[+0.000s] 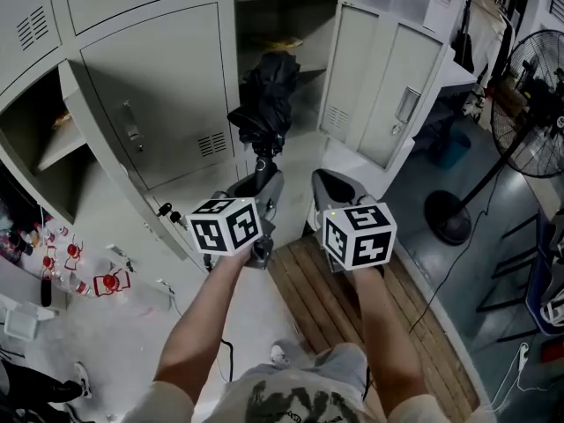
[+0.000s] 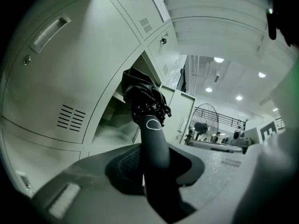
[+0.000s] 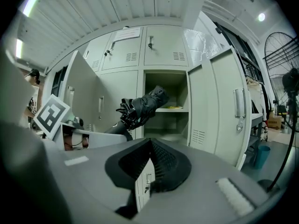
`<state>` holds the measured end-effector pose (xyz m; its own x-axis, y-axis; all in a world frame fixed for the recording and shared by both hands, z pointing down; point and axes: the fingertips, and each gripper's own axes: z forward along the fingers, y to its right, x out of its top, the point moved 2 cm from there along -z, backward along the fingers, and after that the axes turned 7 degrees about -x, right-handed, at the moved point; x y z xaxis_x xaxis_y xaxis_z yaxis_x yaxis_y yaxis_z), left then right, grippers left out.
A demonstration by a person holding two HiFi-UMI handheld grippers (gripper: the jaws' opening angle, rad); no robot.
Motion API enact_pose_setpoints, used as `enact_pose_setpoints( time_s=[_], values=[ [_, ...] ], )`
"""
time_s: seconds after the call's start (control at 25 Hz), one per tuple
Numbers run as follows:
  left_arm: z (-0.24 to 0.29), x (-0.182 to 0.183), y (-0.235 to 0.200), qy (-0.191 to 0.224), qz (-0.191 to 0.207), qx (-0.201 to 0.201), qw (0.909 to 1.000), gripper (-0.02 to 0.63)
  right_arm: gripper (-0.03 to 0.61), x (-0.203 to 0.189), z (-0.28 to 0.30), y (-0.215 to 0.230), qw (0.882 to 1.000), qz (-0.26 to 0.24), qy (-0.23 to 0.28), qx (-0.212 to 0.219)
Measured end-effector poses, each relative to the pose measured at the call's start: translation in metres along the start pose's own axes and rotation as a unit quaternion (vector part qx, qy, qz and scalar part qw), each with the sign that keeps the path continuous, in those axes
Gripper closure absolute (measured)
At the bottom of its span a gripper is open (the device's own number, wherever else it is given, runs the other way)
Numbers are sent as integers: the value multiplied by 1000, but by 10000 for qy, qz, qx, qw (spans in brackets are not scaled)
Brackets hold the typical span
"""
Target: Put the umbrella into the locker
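A folded black umbrella [image 1: 264,95] points up and away, with its canopy end at the mouth of the open middle locker [image 1: 308,33]. My left gripper [image 1: 264,181] is shut on the umbrella's dark handle [image 2: 154,148], which stands between the pads. The bunched canopy [image 2: 142,97] hangs just in front of the locker shelf. My right gripper [image 1: 324,190] sits beside the left one, shut and holding nothing. In the right gripper view its pads [image 3: 161,164] meet, and beyond them are the umbrella [image 3: 140,108] and the open locker [image 3: 166,97].
The locker's door [image 1: 379,86] stands swung open to the right. Another locker [image 1: 44,139] is open at the left, with several bottles [image 1: 70,263] on the floor below. A wooden board [image 1: 335,307] lies underfoot. A standing fan [image 1: 529,95] and a blue bin [image 1: 454,148] are at the right.
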<state>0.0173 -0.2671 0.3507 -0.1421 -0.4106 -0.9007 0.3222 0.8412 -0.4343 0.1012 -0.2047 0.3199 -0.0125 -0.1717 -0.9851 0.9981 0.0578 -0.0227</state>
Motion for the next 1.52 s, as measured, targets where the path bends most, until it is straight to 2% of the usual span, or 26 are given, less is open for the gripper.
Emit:
enact_pose_setpoints(
  time_s=[0.24,0.68,1.12,1.52],
  values=[
    [5,0,2,13,23,85,10000,500,580,11,6,7,9999,-25,109,107],
    [21,-23,3,41,-127,594,9981,500,580,24,27,42,9978,-16,218,624],
    [38,-61,-9,-204,-401,959,9944,499,580,10,43,60,9956,21,111,932],
    [73,-71,-37,-382,-669,1324,9882,499,580,-5,66,76,9923,34,-35,1234]
  ],
)
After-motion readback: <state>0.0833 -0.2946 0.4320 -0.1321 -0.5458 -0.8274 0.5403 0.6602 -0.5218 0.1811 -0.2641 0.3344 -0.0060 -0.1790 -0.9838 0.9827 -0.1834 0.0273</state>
